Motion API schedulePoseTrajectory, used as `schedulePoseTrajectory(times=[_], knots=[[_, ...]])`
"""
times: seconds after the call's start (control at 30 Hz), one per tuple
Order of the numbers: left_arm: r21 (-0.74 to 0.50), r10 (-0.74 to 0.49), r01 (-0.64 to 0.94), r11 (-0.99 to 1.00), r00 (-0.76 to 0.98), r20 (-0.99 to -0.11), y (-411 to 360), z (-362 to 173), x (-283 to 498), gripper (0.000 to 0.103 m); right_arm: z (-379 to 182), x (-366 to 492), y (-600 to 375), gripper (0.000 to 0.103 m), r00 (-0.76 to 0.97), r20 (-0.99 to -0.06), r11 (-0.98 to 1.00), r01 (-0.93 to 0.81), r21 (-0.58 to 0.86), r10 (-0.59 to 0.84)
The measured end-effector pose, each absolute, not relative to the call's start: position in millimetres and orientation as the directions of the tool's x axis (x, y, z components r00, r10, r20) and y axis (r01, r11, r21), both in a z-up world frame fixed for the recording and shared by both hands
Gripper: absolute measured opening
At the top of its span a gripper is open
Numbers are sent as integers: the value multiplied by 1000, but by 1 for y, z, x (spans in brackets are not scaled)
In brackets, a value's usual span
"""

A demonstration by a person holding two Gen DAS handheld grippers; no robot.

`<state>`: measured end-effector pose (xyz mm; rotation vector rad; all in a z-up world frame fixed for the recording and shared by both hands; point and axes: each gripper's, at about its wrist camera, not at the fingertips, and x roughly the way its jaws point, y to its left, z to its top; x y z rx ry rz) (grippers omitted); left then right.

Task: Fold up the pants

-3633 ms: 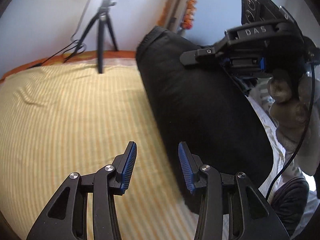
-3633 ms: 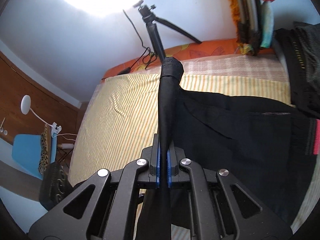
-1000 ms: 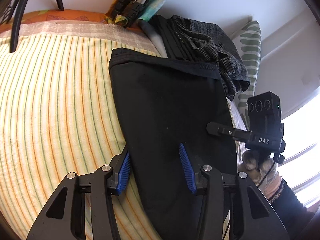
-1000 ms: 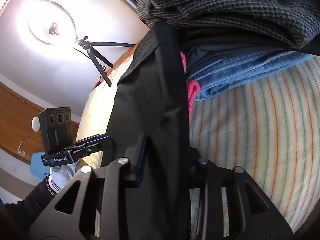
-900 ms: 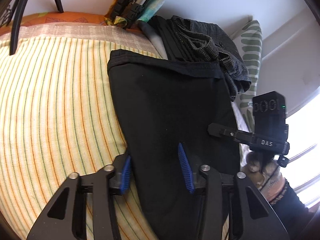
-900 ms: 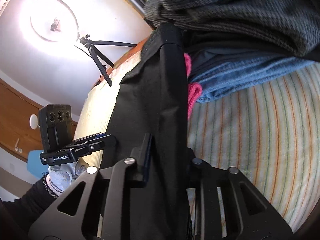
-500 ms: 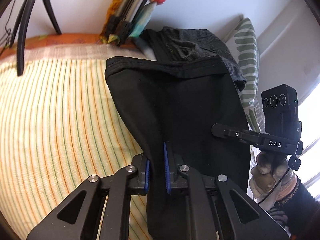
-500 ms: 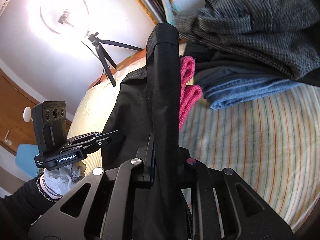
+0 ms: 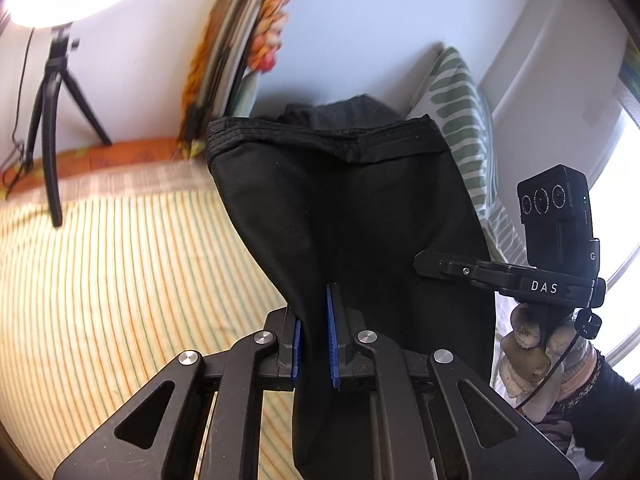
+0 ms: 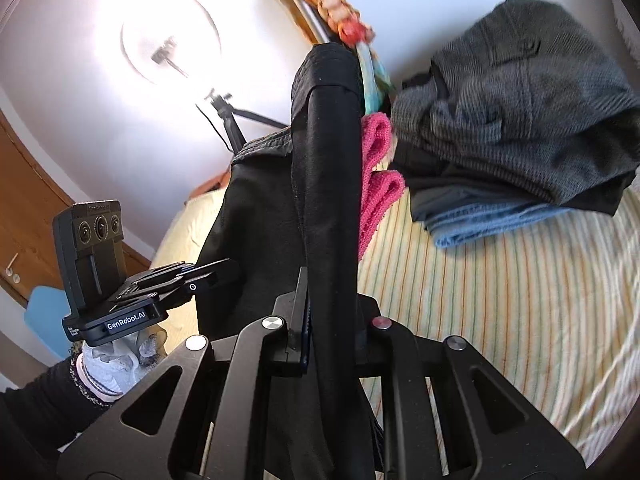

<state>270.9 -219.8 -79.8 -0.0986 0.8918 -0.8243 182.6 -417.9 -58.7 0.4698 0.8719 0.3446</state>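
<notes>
Over the striped bed [image 9: 100, 280], your left tool [image 9: 314, 344] has just closed its blue pads on one edge of the black pants [image 9: 360, 220]; the cloth runs between them and hangs below. Further right, your right tool [image 10: 332, 320] has also just been closing and now pinches a thick bunched fold of the same pants, which stand up in a dark column in front of its camera. The pants are held in the air between the two tools, their banded hem at the far end.

This looks like the lift-and-carry part of a fold: both corners are gripped, and the free end has yet to be laid over. Next, I judge, you need to keep both grips level and the cloth taut between them, then lay it down flat on an open stretch of bed.

Around you, from left: a ring light on a tripod [image 9: 48, 132], rolled mats leaning on the wall [image 9: 228, 64], a leaf-print pillow [image 9: 464, 120]. The pile of folded clothes [image 10: 520, 128] to the right, with a pink cloth [image 10: 378, 184] beside it, sits close to the pants and could snag the far end.
</notes>
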Motion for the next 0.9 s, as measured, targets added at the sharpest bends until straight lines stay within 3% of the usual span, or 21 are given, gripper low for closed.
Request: schedulePoseTrajectory(times=[0.57,0.9], knots=[[-361,-764,712,602,381,-521,-322,-3,319,9,40,205,-514,14,707,-618,902,-64,427,343],[-335,-759,718,609,406,-509,-379,10,366,9,60,269,-571,14,720,-637,934,-43,355,275]])
